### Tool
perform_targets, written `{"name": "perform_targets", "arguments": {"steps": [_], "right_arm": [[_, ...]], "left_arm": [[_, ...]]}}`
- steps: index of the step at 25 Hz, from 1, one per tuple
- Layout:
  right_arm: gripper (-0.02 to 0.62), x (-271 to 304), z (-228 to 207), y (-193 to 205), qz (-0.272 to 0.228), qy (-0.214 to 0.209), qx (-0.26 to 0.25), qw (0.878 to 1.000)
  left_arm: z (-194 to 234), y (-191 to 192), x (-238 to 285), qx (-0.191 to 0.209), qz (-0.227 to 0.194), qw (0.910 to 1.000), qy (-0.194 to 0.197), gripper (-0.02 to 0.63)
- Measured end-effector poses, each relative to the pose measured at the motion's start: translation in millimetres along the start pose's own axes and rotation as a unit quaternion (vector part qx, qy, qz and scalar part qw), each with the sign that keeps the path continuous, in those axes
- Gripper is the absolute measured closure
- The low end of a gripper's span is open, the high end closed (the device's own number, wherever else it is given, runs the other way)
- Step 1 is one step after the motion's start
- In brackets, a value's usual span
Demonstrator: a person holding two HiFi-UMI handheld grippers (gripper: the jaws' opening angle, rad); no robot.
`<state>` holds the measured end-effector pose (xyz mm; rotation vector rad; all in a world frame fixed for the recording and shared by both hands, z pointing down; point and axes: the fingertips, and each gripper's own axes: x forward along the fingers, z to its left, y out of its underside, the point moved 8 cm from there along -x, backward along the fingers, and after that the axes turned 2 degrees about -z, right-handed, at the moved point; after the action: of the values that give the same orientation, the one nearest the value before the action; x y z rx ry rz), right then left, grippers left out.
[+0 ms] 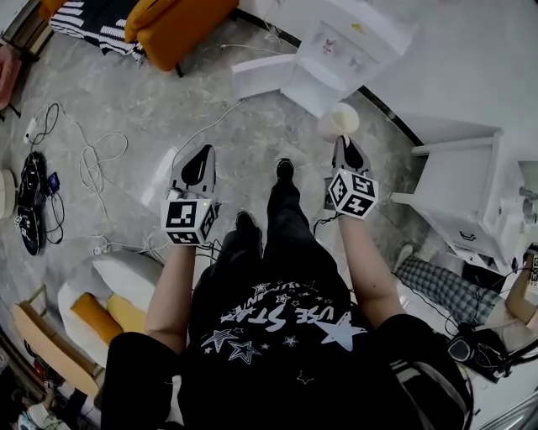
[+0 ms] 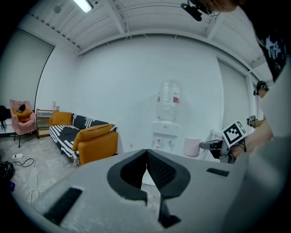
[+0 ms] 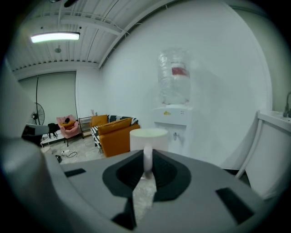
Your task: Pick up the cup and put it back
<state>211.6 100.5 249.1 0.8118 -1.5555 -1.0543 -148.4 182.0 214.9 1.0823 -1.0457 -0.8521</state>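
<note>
A pale cup [image 3: 148, 139] hangs in the air in front of my right gripper [image 3: 148, 162], whose jaws are shut on the cup's handle. In the head view the cup [image 1: 339, 122] sits just beyond the right gripper [image 1: 345, 149], above the floor and short of the water dispenser [image 1: 332, 52]. The left gripper view catches the cup [image 2: 192, 147] at its right, held out by the other hand. My left gripper [image 2: 146, 160] is shut with nothing in it, and it is held at the left [image 1: 200, 161] over the floor.
A white water dispenser [image 3: 174, 113] with a bottle on top stands against the wall ahead. An orange sofa [image 1: 172, 25] is far left. Cables [image 1: 92, 164] trail over the grey floor at left. A white cabinet [image 1: 475, 197] stands at right.
</note>
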Motion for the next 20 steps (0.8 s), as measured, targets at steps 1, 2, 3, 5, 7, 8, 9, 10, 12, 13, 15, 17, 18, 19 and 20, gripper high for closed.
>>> {"name": "perform_targets", "arguments": {"steps": [1,2,3,5,7,8,9,10,12,13,15,17,18,19,20], "right_arm": [[0.552,4.9,-0.8,2.6,0.003,0.001,0.000,1.000],[0.552,10.7,-1.5,5.3,0.006,0.002,0.001,1.000],[0.552,17.4,-2.0,8.2,0.009,0.003,0.002,1.000],[0.552,32.7,-2.4,15.0,0.015,0.004,0.002,1.000],[0.552,51.6,-2.4,22.8,0.023,0.002,-0.004,1.000],[0.552,62.6,-2.4,27.2,0.028,0.000,-0.008,1.000],[0.552,74.5,-2.6,32.3,0.033,-0.002,-0.012,0.999],[0.552,86.9,-3.3,38.3,0.040,-0.004,-0.014,0.999],[0.552,113.1,-6.5,52.6,0.055,-0.008,-0.014,0.998],[0.551,126.5,-8.9,60.8,0.063,-0.009,-0.012,0.998],[0.552,152.6,-15.1,78.2,0.075,-0.010,-0.008,0.997],[0.552,178.3,-21.9,96.6,0.086,-0.014,-0.007,0.996],[0.552,191.9,-25.2,106.4,0.091,-0.018,-0.009,0.996],[0.552,206.5,-28.8,116.6,0.096,-0.021,-0.010,0.995],[0.552,221.9,-32.9,127.1,0.101,-0.024,-0.010,0.995]], "left_arm": [[1.2,1.2,2.6,0.002,0.001,1.0000,0.000,0.597],[2.8,1.8,5.9,0.003,0.002,1.0000,0.001,0.597],[4.6,1.6,9.9,0.005,0.002,1.0000,0.003,0.597],[8.1,-0.3,19.9,0.015,0.000,0.9998,0.011,0.597],[11.8,-2.2,33.4,0.026,-0.003,0.9995,0.018,0.597],[13.8,-2.3,41.5,0.030,-0.003,0.9993,0.020,0.597],[15.7,-1.2,50.3,0.032,-0.003,0.9992,0.021,0.597],[17.2,1.5,59.6,0.033,-0.002,0.9992,0.022,0.597],[18.5,11.9,79.9,0.034,0.005,0.9991,0.024,0.597],[18.7,19.3,90.7,0.035,0.010,0.9990,0.025,0.597],[19.0,36.4,113.7,0.033,0.020,0.9989,0.029,0.597],[20.1,55.5,135.8,0.024,0.026,0.9990,0.028,0.597],[21.3,65.9,146.8,0.019,0.029,0.9991,0.025,0.597],[23.2,76.9,159.0,0.014,0.032,0.9991,0.023,0.597],[25.6,88.6,172.4,0.010,0.035,0.9991,0.021,0.597]]}}
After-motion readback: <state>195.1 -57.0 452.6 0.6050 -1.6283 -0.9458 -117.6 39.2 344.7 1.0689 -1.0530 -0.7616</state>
